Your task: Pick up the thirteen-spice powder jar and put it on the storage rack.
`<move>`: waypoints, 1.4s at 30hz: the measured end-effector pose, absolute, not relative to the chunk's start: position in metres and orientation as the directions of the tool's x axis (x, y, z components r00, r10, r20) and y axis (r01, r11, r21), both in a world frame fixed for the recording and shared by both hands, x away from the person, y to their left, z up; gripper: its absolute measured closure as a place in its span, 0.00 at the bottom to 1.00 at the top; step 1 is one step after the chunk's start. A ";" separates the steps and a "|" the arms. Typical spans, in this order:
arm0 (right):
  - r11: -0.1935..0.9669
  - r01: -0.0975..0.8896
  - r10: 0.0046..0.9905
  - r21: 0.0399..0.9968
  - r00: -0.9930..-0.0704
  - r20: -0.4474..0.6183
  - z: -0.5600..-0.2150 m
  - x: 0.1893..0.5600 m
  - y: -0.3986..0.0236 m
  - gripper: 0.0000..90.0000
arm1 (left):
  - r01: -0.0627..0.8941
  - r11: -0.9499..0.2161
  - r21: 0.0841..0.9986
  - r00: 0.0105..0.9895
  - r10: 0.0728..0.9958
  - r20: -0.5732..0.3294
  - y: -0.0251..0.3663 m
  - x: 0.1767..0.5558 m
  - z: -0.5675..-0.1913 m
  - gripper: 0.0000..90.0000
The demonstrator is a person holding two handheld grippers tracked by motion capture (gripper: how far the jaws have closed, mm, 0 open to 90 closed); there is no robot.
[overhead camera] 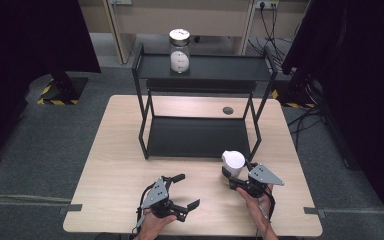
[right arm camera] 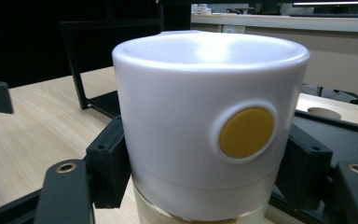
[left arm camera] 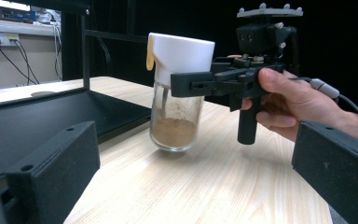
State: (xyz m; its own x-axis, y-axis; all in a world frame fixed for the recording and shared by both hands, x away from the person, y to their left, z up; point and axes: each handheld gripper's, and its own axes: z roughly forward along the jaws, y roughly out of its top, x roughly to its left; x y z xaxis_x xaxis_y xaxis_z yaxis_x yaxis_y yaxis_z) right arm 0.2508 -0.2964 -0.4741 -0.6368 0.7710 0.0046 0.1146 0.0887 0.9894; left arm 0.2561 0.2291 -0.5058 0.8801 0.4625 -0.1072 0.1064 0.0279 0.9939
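Clamped between the jaws of the right gripper (overhead camera: pixel 236 179) is a clear glass jar with a white plastic cap and a yellow round button (right arm camera: pixel 209 121), part-filled with brown powder. The jaws bear on the cap's lower band and the neck just below it, one on each side. In the left gripper view the jar (left arm camera: pixel 177 93) leans slightly, its base at or barely above the light wooden table (overhead camera: pixel 115 165); contact cannot be confirmed.

Left gripper (overhead camera: pixel 187 191): released, jaws spread wide, holding nothing, resting low over the table well to the left of the right gripper.

Risks, as judged:
- Smooth tapered cap under the jaws; a loosened clench or a sharp swing could let the jar slip down and drop.
- Weight of glass and powder hangs below the hold, so the jar may pivot further.
- If the cap is only pressed on, lifting by it could part it from the glass.

Clearances:
- Black metal two-tier shelf rack (overhead camera: pixel 200 135) stands just ahead of the right gripper; its near right upright is close to the jar, and a forward move could strike it.
- Lower shelf lies bare. Upper shelf carries a second clear jar with a silver lid (overhead camera: pixel 179 50) toward its left.
- Table's right edge is near the right gripper's outer side; open surface lies between the two grippers.
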 end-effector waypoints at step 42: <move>0.082 0.071 0.721 0.994 -0.693 -0.010 -0.400 0.246 -0.296 0.34 | 0.110 0.032 0.993 0.873 0.475 -0.112 0.231 0.256 -0.506 0.00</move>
